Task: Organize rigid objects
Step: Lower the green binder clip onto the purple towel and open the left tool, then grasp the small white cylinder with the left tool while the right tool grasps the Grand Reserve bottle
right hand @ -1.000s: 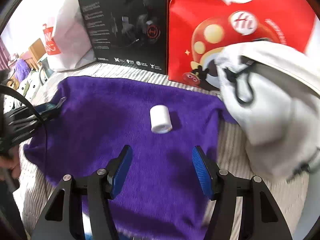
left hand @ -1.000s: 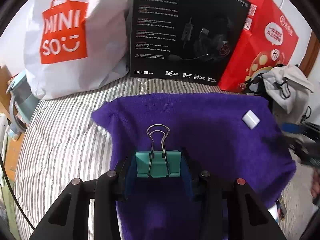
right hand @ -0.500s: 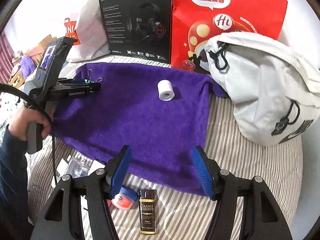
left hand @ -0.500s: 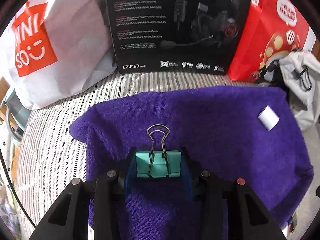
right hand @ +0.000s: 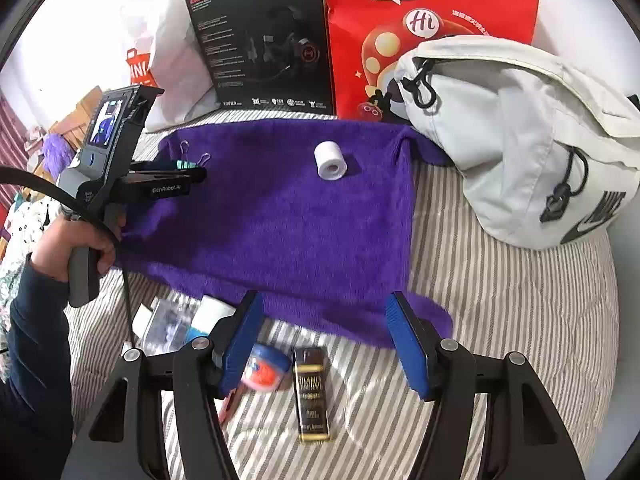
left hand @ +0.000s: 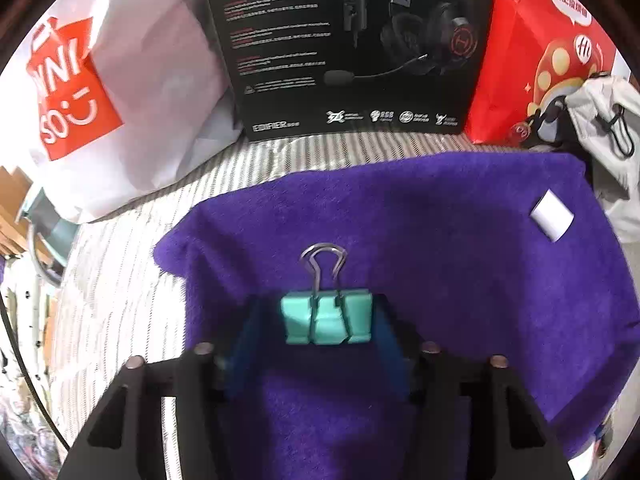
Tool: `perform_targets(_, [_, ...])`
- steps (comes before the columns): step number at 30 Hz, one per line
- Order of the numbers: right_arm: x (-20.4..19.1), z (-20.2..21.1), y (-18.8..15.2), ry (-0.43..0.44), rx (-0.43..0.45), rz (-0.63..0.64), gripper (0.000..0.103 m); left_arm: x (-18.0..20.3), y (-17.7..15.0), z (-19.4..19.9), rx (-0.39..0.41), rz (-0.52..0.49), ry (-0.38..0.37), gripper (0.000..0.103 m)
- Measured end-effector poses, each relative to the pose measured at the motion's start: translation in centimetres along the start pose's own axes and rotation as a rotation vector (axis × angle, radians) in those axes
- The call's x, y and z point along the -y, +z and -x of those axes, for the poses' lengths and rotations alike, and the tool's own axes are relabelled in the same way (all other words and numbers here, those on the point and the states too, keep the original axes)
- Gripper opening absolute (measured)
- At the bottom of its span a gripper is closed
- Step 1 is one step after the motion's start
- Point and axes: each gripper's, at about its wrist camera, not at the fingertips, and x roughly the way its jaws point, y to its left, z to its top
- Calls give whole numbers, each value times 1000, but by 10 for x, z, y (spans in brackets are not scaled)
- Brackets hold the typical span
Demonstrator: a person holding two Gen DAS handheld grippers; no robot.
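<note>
A teal binder clip (left hand: 326, 320) with wire handles sits between the blue pads of my left gripper (left hand: 326, 312), which is shut on it just above the purple cloth (left hand: 440, 240). In the right wrist view the left gripper (right hand: 192, 172) is at the cloth's far left corner, with a hand on its grip. A white tape roll (right hand: 330, 161) lies on the purple cloth (right hand: 280, 220) towards the back; it also shows at the right in the left wrist view (left hand: 551, 220). My right gripper (right hand: 325, 300) is open and holds nothing, over the cloth's near edge.
On the striped bedding in front of the cloth lie a blue and red tin (right hand: 266, 368), a black and gold box (right hand: 312, 392) and a clear packet (right hand: 172, 324). A black headset box (right hand: 264, 40), a red bag (right hand: 432, 20), a white shopping bag (left hand: 100, 92) and a grey backpack (right hand: 520, 140) border the far and right sides.
My right gripper has pulled back from the tape roll to the cloth's near edge, bringing the small items into view. The left gripper, still on the clip, has moved forward over the cloth.
</note>
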Motion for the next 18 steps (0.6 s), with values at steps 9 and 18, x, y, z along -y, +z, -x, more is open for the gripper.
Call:
perform_targets(9, [-2, 27, -22, -15, 38, -35, 64, -8, -27, 37, 11, 58, -42, 62])
perform_targets(18, [8, 46, -51, -9, 63, -148, 67, -3, -90, 113, 48, 41, -113, 62])
